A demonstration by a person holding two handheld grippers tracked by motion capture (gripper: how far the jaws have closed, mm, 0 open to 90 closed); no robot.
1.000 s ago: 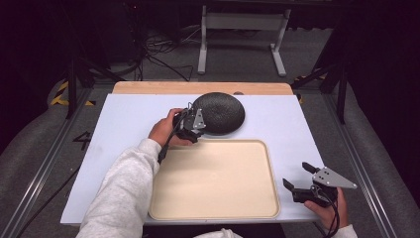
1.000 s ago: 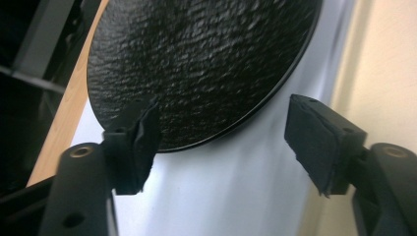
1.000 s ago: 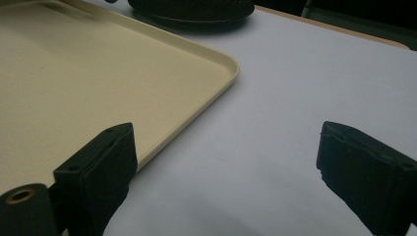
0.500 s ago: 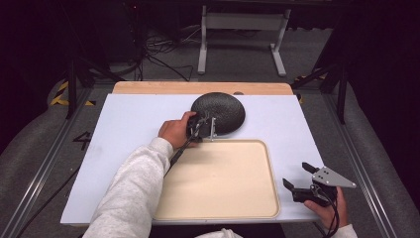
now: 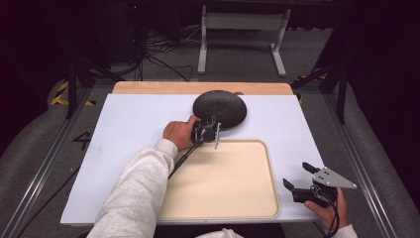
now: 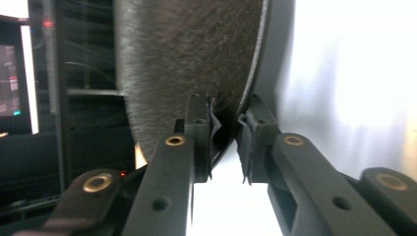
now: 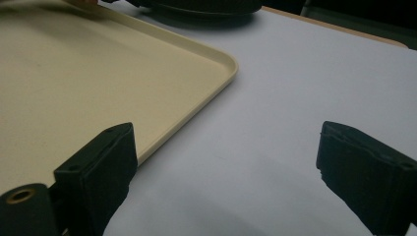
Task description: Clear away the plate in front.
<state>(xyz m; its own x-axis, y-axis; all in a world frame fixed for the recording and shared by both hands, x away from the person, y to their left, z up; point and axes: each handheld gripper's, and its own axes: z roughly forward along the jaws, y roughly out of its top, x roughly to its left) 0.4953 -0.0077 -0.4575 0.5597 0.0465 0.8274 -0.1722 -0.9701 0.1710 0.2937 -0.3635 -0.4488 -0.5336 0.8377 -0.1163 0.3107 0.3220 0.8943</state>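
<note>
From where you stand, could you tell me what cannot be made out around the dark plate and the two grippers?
- High view: the left gripper covers the dark plate rim where the jaws meet it.
- Left gripper view: the plate is blurred and cut off by the top edge.
- Right gripper view: the top edge cuts off the plate beyond the tray.

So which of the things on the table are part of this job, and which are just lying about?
In the job:
- black plate, upside down, its rim between the pads
- left gripper, jaws just been closing on that rim
- beige tray, beside the plate

Lying about:
- right gripper, open, off the tray's right edge
- wooden board at the far edge
</note>
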